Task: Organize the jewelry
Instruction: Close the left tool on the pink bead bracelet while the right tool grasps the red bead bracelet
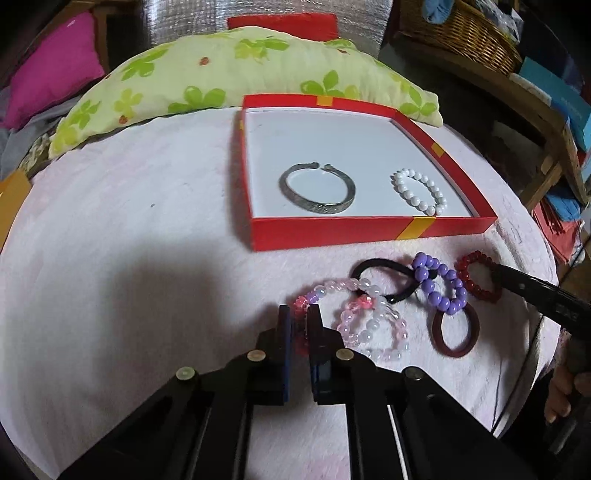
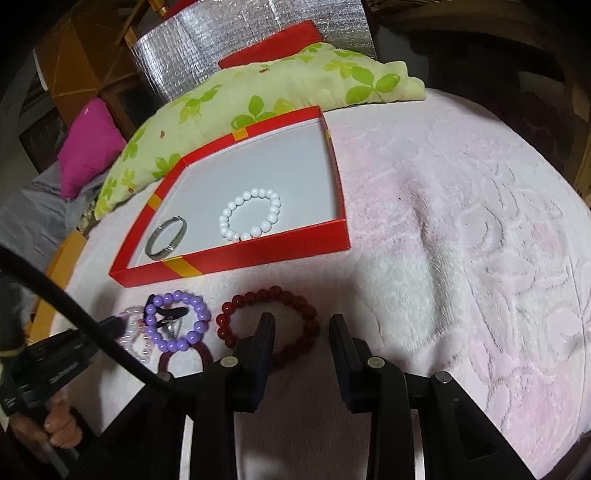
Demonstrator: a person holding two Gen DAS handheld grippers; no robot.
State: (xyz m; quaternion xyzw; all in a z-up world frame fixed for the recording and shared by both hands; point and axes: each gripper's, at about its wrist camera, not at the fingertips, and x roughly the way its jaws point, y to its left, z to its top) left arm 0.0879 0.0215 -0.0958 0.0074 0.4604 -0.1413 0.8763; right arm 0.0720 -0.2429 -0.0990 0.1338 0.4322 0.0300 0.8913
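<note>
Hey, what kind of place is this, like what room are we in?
Probably a bedroom at home, with the work done on a bed. The red box sits on a soft pink blanket, a green flowered pillow lies behind it, and a wicker basket stands off to the side.

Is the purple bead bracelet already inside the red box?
No, the purple bead bracelet lies on the pink blanket in front of the red box, which holds only two other bracelets.

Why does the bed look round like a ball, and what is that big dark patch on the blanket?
Both wrist views use a fisheye lens, so the pink blanket and red box bend. In the left wrist view the patch is a shadow by the left gripper; corners are black.
</note>
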